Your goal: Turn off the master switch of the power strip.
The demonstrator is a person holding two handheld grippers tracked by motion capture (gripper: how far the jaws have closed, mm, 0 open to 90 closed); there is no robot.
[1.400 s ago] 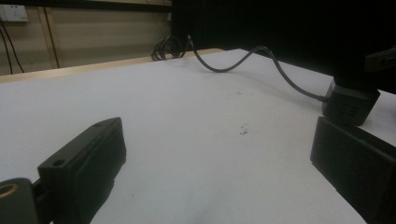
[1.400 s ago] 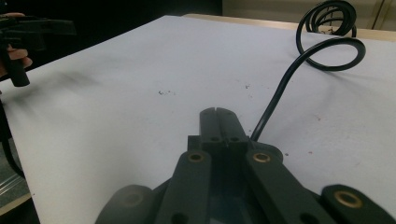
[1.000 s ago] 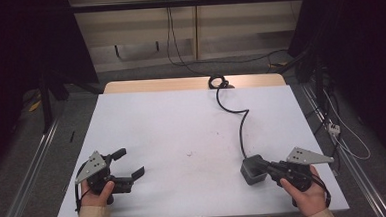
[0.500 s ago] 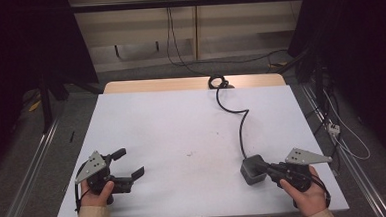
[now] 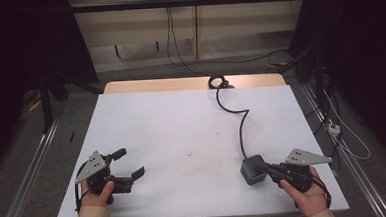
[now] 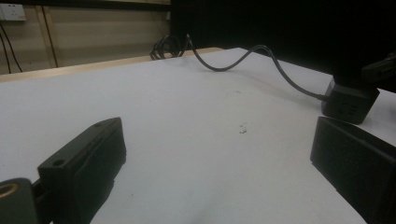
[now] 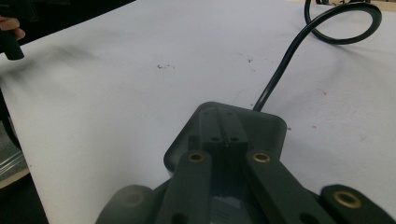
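A dark grey power box lies near the table's front right, and its black cable runs back to a coil at the far edge. My right gripper points left at the box. In the right gripper view the jaws are pressed together, and the right gripper rests over the top of the box without clasping it. My left gripper sits at the front left, wide open with nothing in it. In the left gripper view the left gripper frames bare table, with the box farther off.
The white table has a few small dark specks near the middle. A wooden strip borders its far edge. Metal rails run along the floor on both sides, and loose wires lie to the right.
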